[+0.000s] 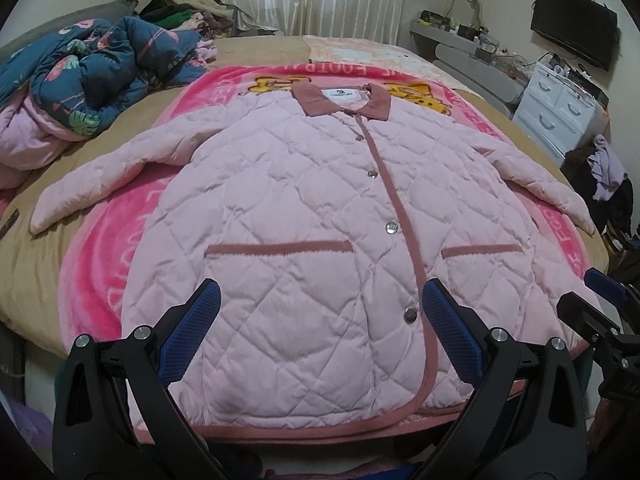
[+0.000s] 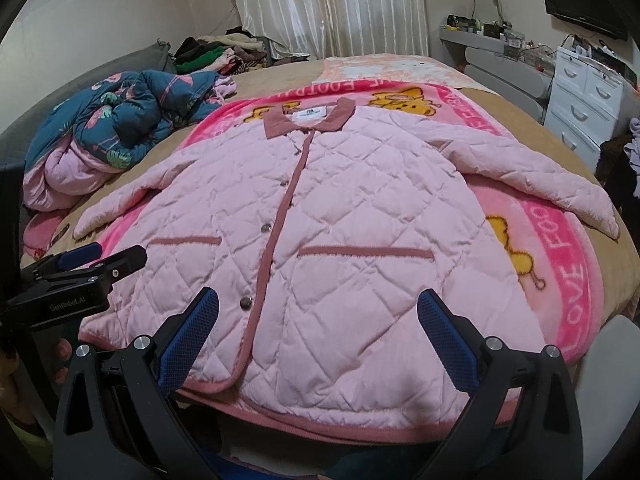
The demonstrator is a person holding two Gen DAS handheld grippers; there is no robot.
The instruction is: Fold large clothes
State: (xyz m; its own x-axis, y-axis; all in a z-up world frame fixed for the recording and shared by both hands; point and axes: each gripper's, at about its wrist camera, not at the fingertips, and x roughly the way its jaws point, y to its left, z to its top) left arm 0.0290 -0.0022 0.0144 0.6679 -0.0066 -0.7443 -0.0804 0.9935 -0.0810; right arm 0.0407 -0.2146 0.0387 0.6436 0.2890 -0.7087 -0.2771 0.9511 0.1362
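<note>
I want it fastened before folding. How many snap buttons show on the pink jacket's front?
4, all along the placket of the pink jacket: one just below the collar, one at the chest, one above the pockets, one near the hem. Others may be hidden under the collar.

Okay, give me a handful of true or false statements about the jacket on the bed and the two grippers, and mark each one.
1. The pink quilted jacket lies flat, front side up, snaps closed. True.
2. The left gripper is clamped on the hem. False: its jaws stand open above the hem, holding nothing.
3. Both sleeves are folded across the chest. False: both are spread out to the sides.
4. The jacket rests on a pink printed blanket. True.
5. The right gripper is open. True.
6. The collar lies nearest the grippers. False: it is at the far end; the hem is nearest.
</note>
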